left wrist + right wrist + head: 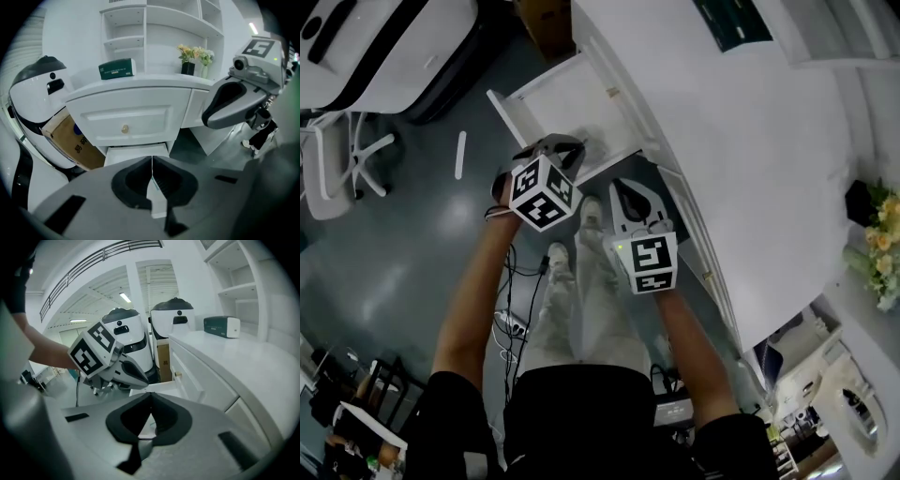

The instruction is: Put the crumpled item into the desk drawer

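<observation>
The white desk [750,141] has its low drawer [553,98] pulled out over the grey floor. A faint greyish lump [589,139] lies at the drawer's near corner; I cannot tell whether it is the crumpled item. My left gripper [567,150] hovers at the drawer's front edge, shut with nothing between its jaws. In the left gripper view the closed tips [152,159] point at the open drawer [133,152]. My right gripper [628,195] is just right of it, beside the desk front, also shut and empty [151,394].
A green box [117,69] and a vase of flowers [193,54] stand on the desk top. White robots [42,93] and a cardboard box [75,143] stand left of the desk. Cables [514,323] lie on the floor beside the person's legs [581,291]. An office chair [347,159] is far left.
</observation>
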`<move>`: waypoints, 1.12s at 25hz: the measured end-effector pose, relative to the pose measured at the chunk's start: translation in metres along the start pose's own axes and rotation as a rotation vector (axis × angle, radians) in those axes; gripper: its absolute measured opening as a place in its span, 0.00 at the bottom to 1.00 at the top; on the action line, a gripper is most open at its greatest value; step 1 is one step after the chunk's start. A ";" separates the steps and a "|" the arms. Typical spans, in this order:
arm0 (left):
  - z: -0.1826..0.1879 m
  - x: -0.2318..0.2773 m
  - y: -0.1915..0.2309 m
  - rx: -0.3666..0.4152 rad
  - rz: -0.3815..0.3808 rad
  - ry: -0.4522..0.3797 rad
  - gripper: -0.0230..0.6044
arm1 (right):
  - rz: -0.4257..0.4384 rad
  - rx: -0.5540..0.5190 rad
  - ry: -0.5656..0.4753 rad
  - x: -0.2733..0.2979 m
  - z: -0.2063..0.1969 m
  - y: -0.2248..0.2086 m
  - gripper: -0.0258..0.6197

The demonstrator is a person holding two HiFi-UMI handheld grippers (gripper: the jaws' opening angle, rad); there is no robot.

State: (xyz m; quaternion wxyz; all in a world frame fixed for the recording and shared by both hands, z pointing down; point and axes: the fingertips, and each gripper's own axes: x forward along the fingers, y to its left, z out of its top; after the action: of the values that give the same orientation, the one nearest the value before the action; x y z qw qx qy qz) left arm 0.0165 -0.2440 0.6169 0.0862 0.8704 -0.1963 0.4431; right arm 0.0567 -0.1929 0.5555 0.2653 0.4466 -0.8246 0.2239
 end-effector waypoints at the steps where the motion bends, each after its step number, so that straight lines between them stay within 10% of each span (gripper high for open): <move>1: 0.003 -0.008 0.000 -0.005 0.012 -0.011 0.05 | -0.004 -0.005 -0.008 -0.004 0.005 0.002 0.03; 12: 0.017 -0.102 -0.020 -0.205 0.089 -0.145 0.05 | -0.003 -0.089 -0.065 -0.053 0.046 0.050 0.03; 28: 0.042 -0.217 -0.049 -0.214 0.210 -0.244 0.05 | 0.004 -0.073 -0.202 -0.134 0.108 0.089 0.03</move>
State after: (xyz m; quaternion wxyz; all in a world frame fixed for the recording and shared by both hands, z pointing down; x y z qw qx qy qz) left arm -0.0464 -0.1556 0.4186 0.1074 0.8783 -0.3410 0.3174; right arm 0.0164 -0.1306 0.3765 0.1964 0.4551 -0.8558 0.1480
